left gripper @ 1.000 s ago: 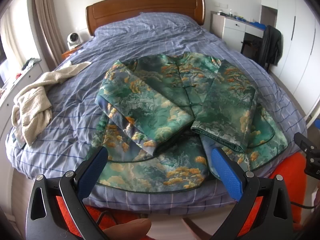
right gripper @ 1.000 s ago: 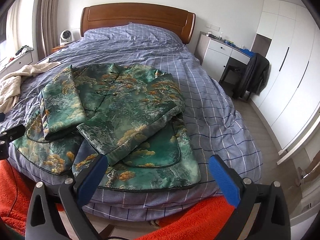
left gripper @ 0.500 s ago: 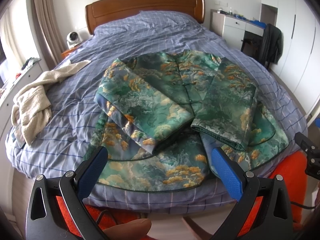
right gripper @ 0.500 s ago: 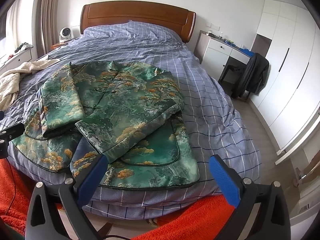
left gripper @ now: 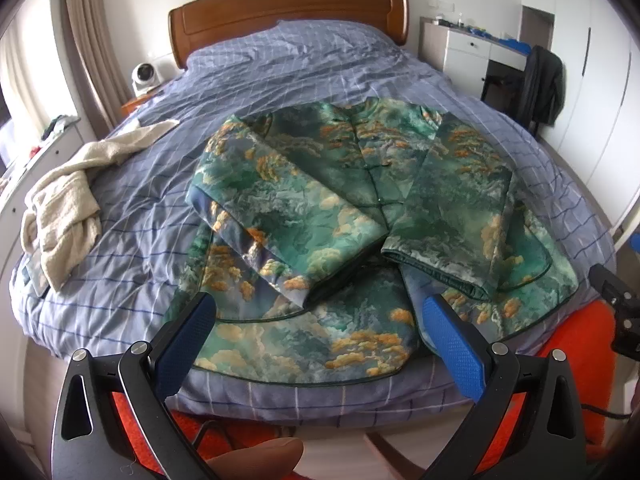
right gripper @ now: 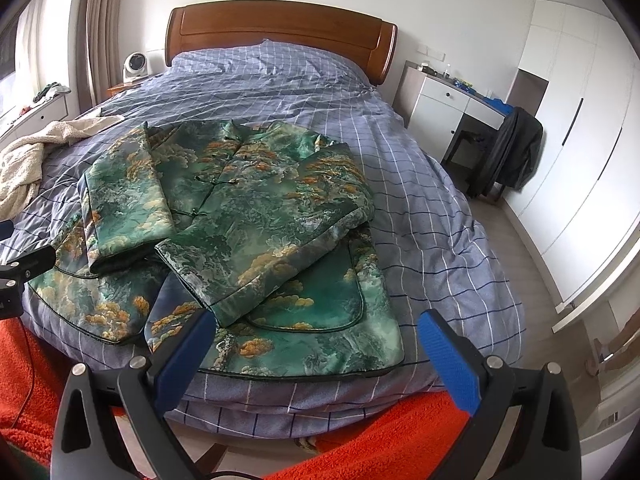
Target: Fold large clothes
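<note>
Drawn a little closer to the foot of the bed than a second earlier, both grippers, with nothing on the bed shifted meanwhile. Spread flat on the near half of the blue checked duvet (left gripper: 304, 80): a large green brocade jacket with orange and white cloud pattern (left gripper: 360, 216) (right gripper: 256, 208), collar toward the brown wooden headboard (left gripper: 288, 4), hem at the foot edge. Both sleeves folded inward across the front, cuffs nearly meeting near the middle, above the curved hem panels. Held just short of the hem, the left gripper (left gripper: 316, 336), blue pads spread wide apart, nothing between them, clear of the cloth. Likewise the right gripper (right gripper: 316, 340), wide open and empty, hovering over the jacket's near right corner. To the left of the jacket, apart from it, a crumpled cream towelling garment (left gripper: 64, 200) on the duvet. Below the bed edge, orange fleecy fabric (right gripper: 380, 440). Beyond the bed, a small white fan (left gripper: 143, 74) beside the headboard, a white drawer desk (right gripper: 452, 100), and a dark coat draped on a chair (right gripper: 508, 152).
</note>
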The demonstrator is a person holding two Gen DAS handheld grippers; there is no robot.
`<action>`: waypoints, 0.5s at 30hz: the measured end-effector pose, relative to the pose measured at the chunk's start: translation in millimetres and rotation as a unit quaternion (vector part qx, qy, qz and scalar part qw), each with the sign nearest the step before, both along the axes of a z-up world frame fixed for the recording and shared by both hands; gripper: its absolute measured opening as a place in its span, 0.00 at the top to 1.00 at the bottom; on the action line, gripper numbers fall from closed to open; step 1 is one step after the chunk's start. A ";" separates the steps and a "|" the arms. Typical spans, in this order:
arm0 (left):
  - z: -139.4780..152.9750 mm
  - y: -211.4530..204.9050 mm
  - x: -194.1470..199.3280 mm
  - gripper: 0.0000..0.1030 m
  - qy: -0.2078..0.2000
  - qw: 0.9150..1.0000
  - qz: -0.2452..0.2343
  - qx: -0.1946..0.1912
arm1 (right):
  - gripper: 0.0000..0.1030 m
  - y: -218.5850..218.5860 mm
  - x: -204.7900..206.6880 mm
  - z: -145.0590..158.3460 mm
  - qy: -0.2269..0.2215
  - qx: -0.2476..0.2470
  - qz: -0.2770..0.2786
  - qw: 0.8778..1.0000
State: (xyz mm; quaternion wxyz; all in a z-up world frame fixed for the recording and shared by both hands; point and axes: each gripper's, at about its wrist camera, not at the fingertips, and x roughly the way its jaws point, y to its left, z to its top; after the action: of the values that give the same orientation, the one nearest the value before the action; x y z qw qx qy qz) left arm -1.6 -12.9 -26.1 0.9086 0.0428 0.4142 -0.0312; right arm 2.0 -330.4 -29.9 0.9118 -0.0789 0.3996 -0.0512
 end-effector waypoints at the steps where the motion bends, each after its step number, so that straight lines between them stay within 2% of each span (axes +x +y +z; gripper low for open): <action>1: -0.5 0.1 0.7 0.00 0.002 1.000 0.001 0.002 | 0.00 -0.6 -0.1 0.6 -0.004 0.003 0.008 1.000; 4: -0.6 2.9 0.7 0.00 0.001 1.000 0.006 -0.001 | 0.00 -2.4 -0.4 6.4 -0.033 0.023 0.064 0.997; 6: -0.9 5.7 0.2 0.00 -0.001 1.000 0.011 -0.004 | 0.00 1.2 6.2 6.2 -0.045 0.019 0.110 0.993; 9: -2.0 9.9 -0.5 0.00 -0.001 1.000 0.019 -0.008 | 0.00 20.2 28.9 -13.3 -0.026 0.001 0.185 0.982; 11: -1.9 13.3 -2.1 0.00 0.000 1.000 0.023 -0.011 | 0.00 41.4 52.5 -40.3 0.014 -0.016 0.236 0.971; 15: -1.3 22.5 -6.4 0.00 -0.003 0.999 0.037 -0.009 | 0.01 76.5 90.1 -88.7 0.049 -0.022 0.291 0.955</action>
State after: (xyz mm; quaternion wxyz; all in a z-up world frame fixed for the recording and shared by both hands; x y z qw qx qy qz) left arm -8.0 9.6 -27.4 0.9106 0.0191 0.4129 -0.0011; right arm 92.1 -253.9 -118.6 0.8645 -0.2144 0.4024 0.2117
